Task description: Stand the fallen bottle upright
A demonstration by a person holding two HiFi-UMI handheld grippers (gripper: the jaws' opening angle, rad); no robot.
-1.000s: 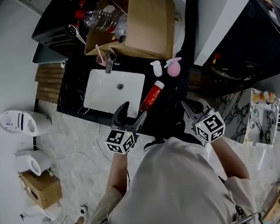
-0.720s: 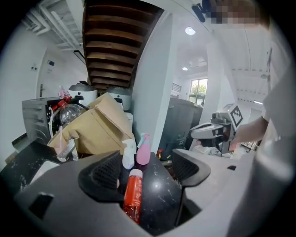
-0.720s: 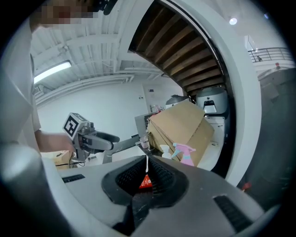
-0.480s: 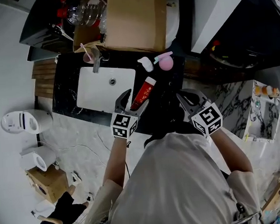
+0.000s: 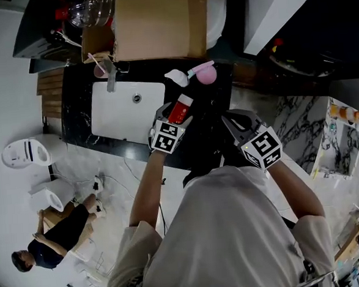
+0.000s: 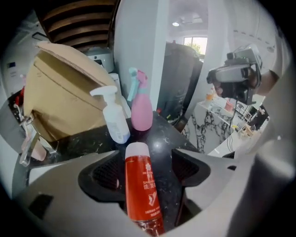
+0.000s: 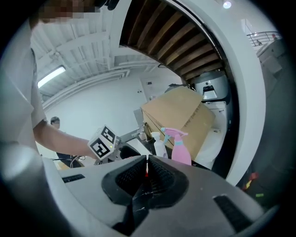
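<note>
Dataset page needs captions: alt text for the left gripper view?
A red bottle lies on its side on a black counter, between the wide-open jaws of the left tool, white cap pointing away. Behind it stand a white pump bottle and a pink spray bottle, with a cardboard box to their left.

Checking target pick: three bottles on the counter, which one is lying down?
The red bottle, lying between the open jaws of the left gripper. The white spray bottle and pink spray bottle behind it stand upright.
</note>
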